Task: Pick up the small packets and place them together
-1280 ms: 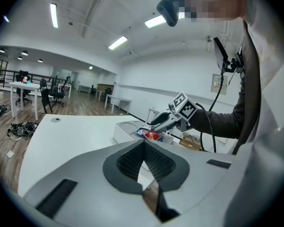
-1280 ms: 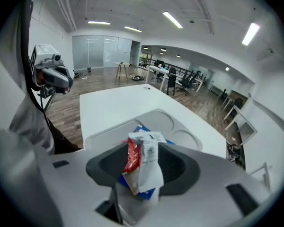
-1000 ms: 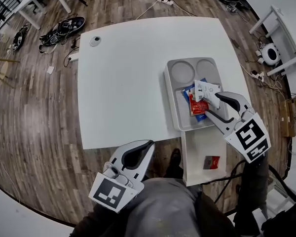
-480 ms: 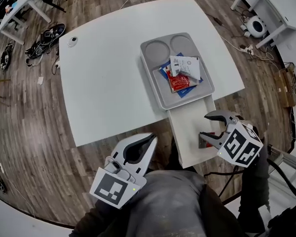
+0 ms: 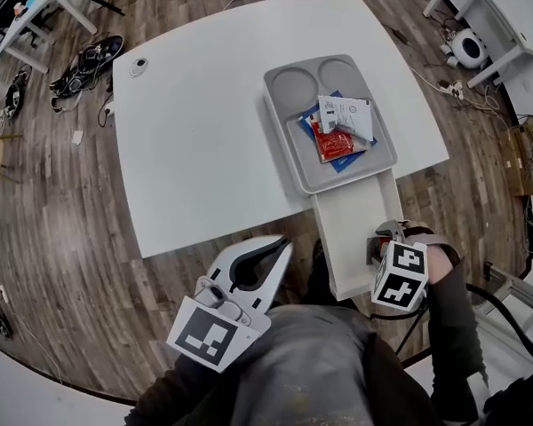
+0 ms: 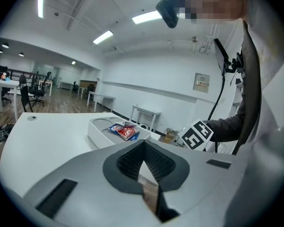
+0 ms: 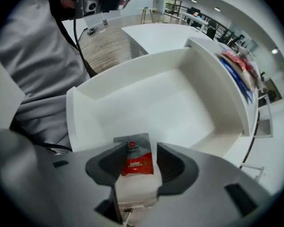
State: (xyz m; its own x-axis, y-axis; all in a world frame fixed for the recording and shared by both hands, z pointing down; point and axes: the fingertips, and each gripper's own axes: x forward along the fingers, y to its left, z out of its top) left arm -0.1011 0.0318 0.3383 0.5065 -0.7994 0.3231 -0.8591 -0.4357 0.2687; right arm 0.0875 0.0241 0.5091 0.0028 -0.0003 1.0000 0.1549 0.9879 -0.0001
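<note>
Jaws of the left claw are clenched together on nothing. It hangs off the near edge of the tabletop, well to the near left of the grey tray, much where it hung a second ago. In the tray the pile of packets now has the white one lying loose on top, where a second ago the right claw stood over it. Just past the tray's near end sits the white box. The right claw has left the tray and come down into that box, pointing straight down. Its jaws stand apart, released, astride the red-and-silver packet, which lies flat on the box floor between them, not pinched.
</note>
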